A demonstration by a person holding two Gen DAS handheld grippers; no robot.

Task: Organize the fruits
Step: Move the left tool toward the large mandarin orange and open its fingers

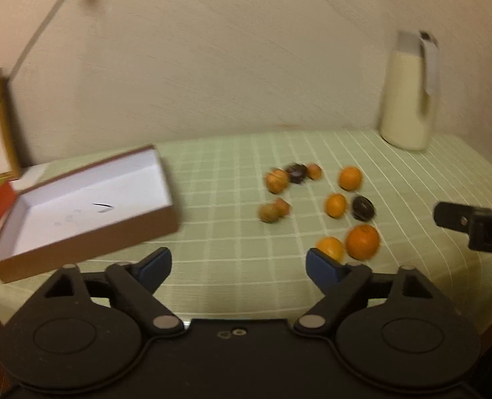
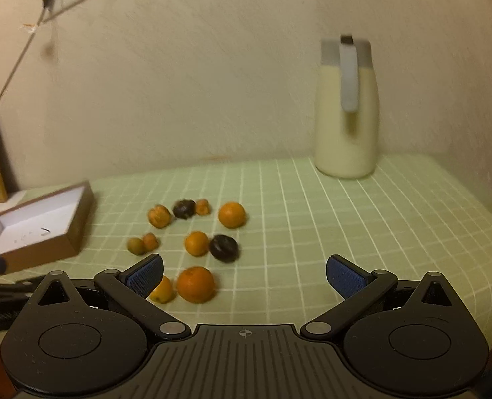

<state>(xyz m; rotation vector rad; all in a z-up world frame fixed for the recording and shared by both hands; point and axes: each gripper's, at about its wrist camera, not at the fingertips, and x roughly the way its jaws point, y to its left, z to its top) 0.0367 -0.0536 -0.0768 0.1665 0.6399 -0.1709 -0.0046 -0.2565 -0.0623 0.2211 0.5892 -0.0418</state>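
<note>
— Orange, round, dimpled skins: fruits [image 2: 196,284] scattered on checked green cloth [image 2: 312,232], just ahead of left gripper [image 1: 237,264] fingers, spread wide, nothing between.

— Right gripper [image 2: 244,274]?

— Spread too, empty; largest orange [image 1: 362,242] just past its left finger.

— Step?

— Likely approach, nothing picked yet. Brown cardboard box [image 1: 89,232], white inside, bare, off to the left.

— Next?

— Probably lowering over one round fruit, closing gently; smooth spheres roll. Dark wrinkled ones [image 2: 224,247] farther ahead.
</note>
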